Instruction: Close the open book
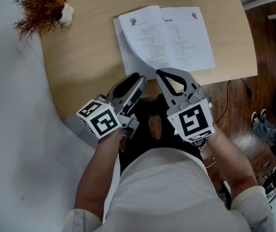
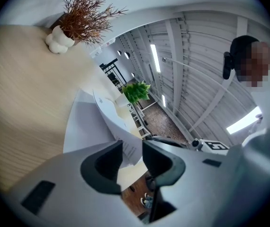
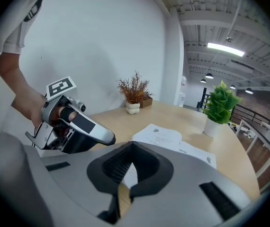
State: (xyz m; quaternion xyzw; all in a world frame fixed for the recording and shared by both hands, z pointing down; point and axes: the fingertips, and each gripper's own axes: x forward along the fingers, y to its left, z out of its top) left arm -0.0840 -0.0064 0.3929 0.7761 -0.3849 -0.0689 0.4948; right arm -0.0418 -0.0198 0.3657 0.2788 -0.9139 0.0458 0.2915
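Left hand-held gripper released, right hand-held gripper clenched empty; open white paper book lies ahead, dried brown plant beyond.

Wooden table with open book, dried-plant vase, green potted plant

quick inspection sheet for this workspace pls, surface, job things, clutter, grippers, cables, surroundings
surface: wooden table
job's things: book open, near the table's front edge
clutter: dried plant; green plant
grippers: left hand-held gripper open at the book's near corner, pads not pressing the page; right hand-held gripper shut, empty
cables: black cable on the floor
surroundings: wood floor, shoes
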